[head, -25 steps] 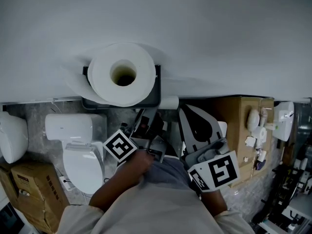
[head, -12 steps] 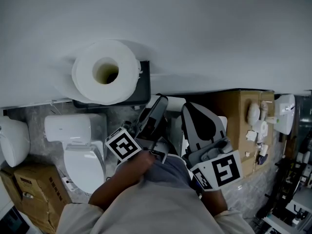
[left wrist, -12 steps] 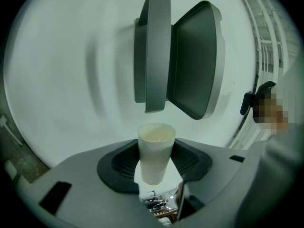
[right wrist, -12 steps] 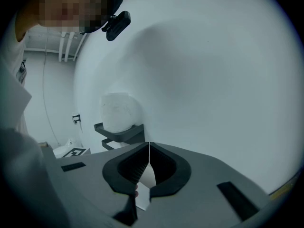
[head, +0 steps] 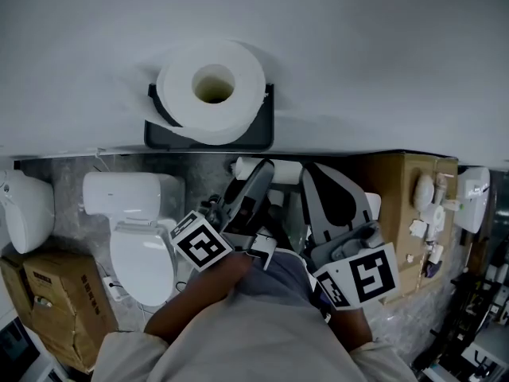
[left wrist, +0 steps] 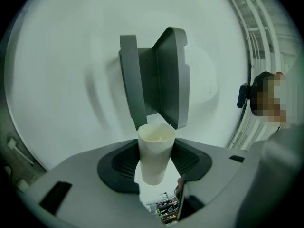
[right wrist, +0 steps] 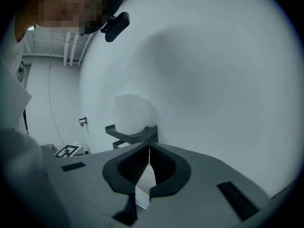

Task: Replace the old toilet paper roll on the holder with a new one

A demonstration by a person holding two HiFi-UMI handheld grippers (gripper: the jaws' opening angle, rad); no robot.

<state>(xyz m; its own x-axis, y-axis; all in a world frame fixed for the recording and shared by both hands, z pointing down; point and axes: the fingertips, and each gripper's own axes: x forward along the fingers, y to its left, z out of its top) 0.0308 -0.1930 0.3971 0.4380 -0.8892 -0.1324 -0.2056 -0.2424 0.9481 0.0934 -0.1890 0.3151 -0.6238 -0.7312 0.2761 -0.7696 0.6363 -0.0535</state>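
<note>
Left gripper view shows the left gripper (left wrist: 155,171) pinching the empty cardboard tube (left wrist: 156,146); the right gripper (right wrist: 148,161) is pressed together, empty. The new roll (head: 211,90) sits on the far holder (head: 262,130). If the pinch loosens, the light tube could drop toward the toilet (head: 141,253).

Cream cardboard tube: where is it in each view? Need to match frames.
Head view: cream cardboard tube lies just below centre, under the dark grey wall holder.
Left gripper view: tube at low centre, upright, in front of the holder.
Right gripper view: not in it.
Shared landmark: the holder, which also shows in the right gripper view, left of centre.
</note>
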